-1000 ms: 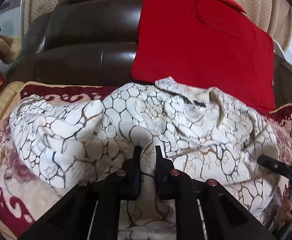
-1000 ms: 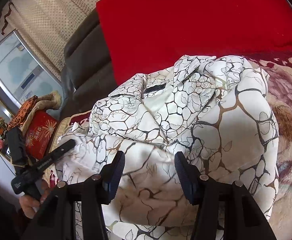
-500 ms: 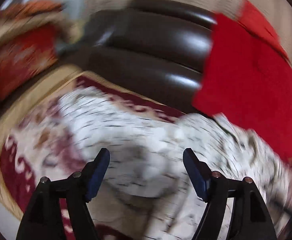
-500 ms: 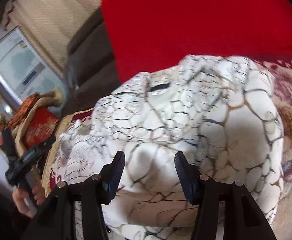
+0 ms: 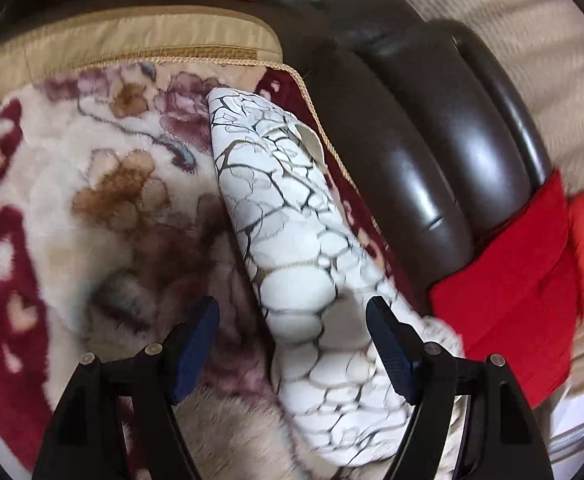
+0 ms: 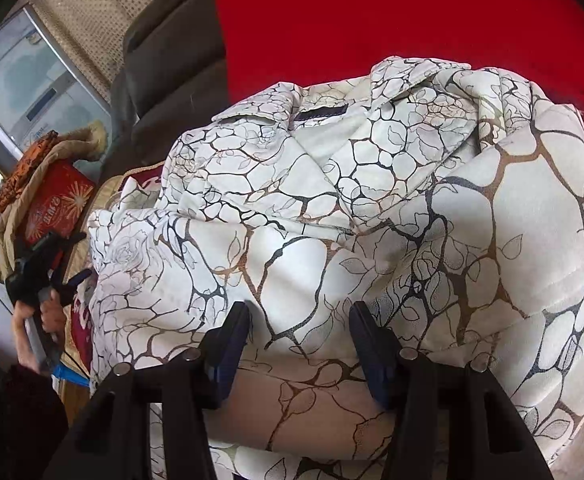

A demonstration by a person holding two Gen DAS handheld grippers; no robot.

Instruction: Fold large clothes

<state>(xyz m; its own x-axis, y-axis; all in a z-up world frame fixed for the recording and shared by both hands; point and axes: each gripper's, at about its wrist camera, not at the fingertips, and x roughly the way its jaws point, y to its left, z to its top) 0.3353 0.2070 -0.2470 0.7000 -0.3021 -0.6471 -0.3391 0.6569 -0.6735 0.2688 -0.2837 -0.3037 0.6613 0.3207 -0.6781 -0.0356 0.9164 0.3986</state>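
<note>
The white jacket (image 6: pixel 371 220) lies on a flowered blanket (image 5: pixel 92 200) spread over the dark leather sofa (image 5: pixel 431 140), a red cloth (image 6: pixel 371 12) draped on the backrest behind it. The left gripper (image 5: pixel 292 340), just opened, straddles a sleeve untouched. The right gripper (image 6: pixel 299 344) hangs released above the jacket.

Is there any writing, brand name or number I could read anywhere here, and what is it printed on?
Red box with gold starbursts: gold characters show in the right wrist view, too small and tilted to read.
Dark label strip inside the collar of the white crackle-patterned garment: no lettering can be made out.
Pale window or screen behind the sofa: faint marks, too blurred to read.
No other text shows in either view.
</note>
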